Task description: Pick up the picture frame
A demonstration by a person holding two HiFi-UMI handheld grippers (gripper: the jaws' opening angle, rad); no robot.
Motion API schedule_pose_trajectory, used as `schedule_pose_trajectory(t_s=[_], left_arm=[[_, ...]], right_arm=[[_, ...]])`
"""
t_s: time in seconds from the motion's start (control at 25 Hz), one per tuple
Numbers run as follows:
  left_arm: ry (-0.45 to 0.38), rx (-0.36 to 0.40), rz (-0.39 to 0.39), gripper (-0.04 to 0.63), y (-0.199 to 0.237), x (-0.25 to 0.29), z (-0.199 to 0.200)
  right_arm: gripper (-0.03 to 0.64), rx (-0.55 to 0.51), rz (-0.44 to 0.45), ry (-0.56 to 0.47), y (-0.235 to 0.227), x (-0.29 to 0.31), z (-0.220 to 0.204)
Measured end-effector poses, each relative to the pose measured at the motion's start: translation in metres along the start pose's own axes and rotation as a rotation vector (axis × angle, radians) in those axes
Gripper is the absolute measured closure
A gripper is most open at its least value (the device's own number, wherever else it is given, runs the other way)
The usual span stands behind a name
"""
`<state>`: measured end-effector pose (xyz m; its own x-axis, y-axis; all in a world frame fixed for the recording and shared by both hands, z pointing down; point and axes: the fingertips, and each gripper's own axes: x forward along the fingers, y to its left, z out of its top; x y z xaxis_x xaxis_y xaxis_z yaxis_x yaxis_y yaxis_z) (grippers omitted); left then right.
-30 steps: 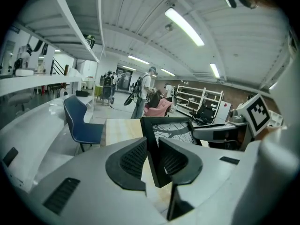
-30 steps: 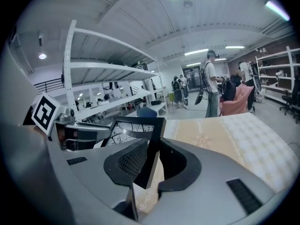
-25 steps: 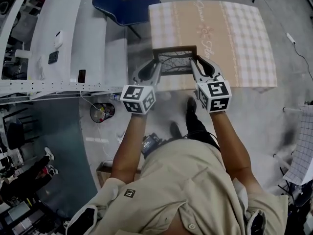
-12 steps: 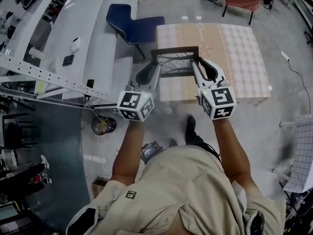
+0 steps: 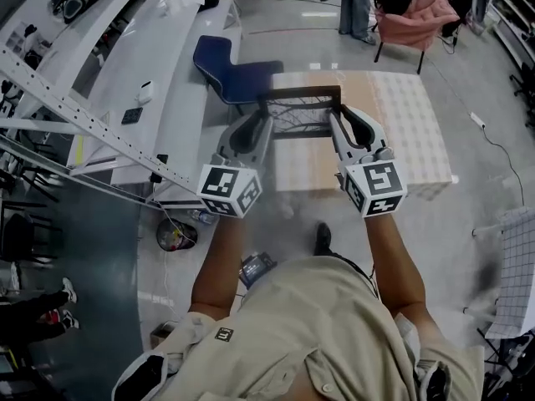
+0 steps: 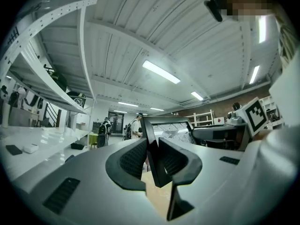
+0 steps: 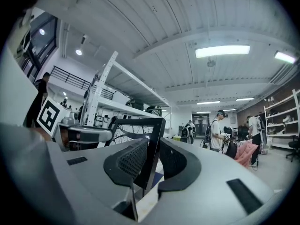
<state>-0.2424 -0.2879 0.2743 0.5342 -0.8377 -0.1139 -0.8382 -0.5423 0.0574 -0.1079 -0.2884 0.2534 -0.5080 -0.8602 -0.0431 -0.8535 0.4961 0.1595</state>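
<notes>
While each pair of jaws pinches a side edge, left gripper [image 5: 264,117] and right gripper [image 5: 336,117] hold the picture frame [image 5: 299,107] aloft, above the checked table [image 5: 410,132]. Blue chair [image 5: 234,67] at the table's far-left corner, white workbench [image 5: 167,73] along the left, pink chair [image 5: 426,11] beyond. Frame's long axis runs left to right, pictured face tilted toward the person.
</notes>
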Motion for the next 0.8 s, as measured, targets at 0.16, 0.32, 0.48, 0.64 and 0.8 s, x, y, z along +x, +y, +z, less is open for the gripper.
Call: schedule_pose_trajectory(t_s=[0.16,0.32,0.48,0.64,0.8], left_arm=[[-0.048,0.035,-0.006,0.515,-0.008,-0.014,0.025],[-0.087,0.053,-0.010,0.515,-0.013,-0.024,0.043],[-0.118,0.067,-0.014,0.515,-0.018,-0.036,0.056],[-0.142,0.078,-0.011,0.515,-0.023,-0.044,0.068],[-0.158,0.087,-0.010,0.515,-0.027,-0.050,0.074]], right_arm=[[0.529,-0.019,0.003,-0.044,0.009,-0.014,0.026],[0.529,-0.042,0.003,-0.080,0.015,-0.023,0.045],[0.529,-0.059,0.001,-0.106,0.023,-0.033,0.059],[0.529,-0.073,0.004,-0.121,0.027,-0.039,0.070],[0.531,-0.094,0.003,-0.136,0.030,-0.045,0.079]])
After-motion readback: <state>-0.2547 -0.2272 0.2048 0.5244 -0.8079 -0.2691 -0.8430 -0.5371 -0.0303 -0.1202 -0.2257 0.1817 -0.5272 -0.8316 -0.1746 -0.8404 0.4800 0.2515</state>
